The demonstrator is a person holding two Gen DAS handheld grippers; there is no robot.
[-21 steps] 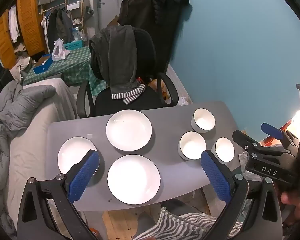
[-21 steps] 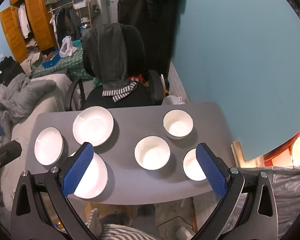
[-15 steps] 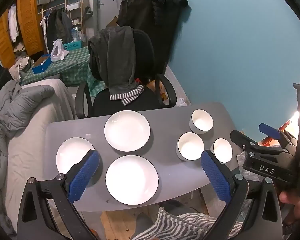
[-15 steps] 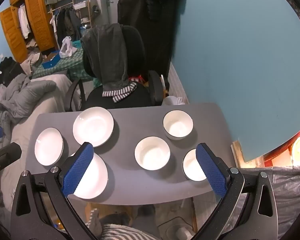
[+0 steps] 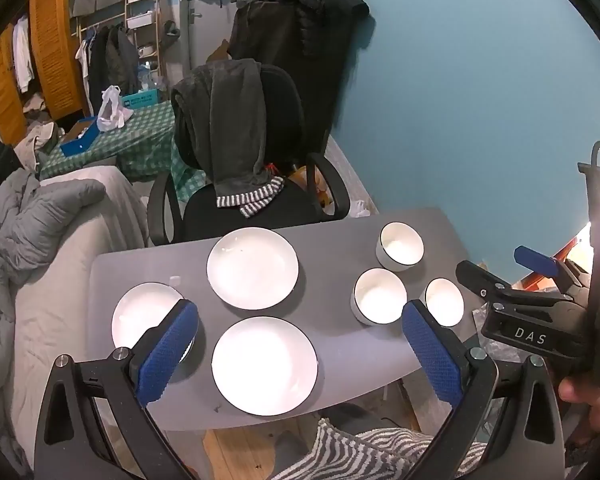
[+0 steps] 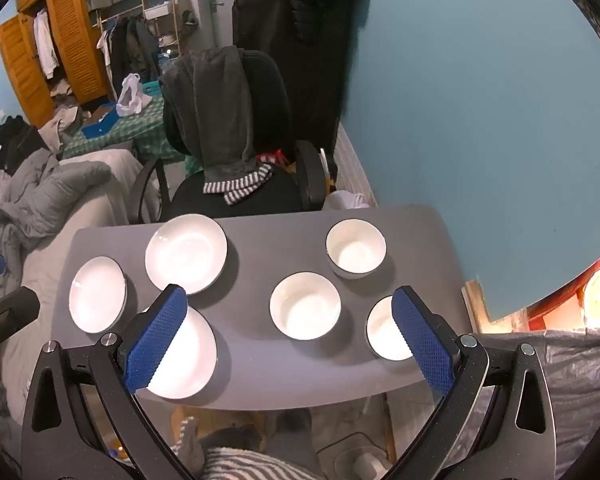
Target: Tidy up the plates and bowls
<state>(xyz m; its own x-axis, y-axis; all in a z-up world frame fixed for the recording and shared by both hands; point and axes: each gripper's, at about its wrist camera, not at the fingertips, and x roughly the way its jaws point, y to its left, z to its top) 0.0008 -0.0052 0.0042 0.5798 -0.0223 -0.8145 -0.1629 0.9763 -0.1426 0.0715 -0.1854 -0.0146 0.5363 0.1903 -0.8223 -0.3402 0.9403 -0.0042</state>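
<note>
A grey table (image 5: 340, 248) (image 6: 260, 244) carries three white plates on its left half: a far plate (image 5: 252, 267) (image 6: 186, 253), a near plate (image 5: 264, 365) (image 6: 188, 354) and a left plate (image 5: 140, 314) (image 6: 97, 294). Three white bowls stand on the right half: a far bowl (image 5: 401, 241) (image 6: 355, 248), a middle bowl (image 5: 380, 296) (image 6: 305, 305) and a near-right bowl (image 5: 444, 302) (image 6: 384, 330). My left gripper (image 5: 298, 354) is open and empty, high above the near plate. My right gripper (image 6: 288, 340) is open and empty, high above the middle bowl; it also shows in the left wrist view (image 5: 512, 276).
A black office chair (image 5: 256, 200) draped with a dark hoodie stands at the table's far side. A bed with a grey duvet (image 5: 28, 216) lies left. A blue wall (image 5: 460, 100) runs along the right. Wooden floor and striped fabric (image 5: 360, 452) lie below the near edge.
Both grippers have shifted only slightly; the table and dishes sit a little lower and further left in the left wrist view. Nothing was grasped or moved.
</note>
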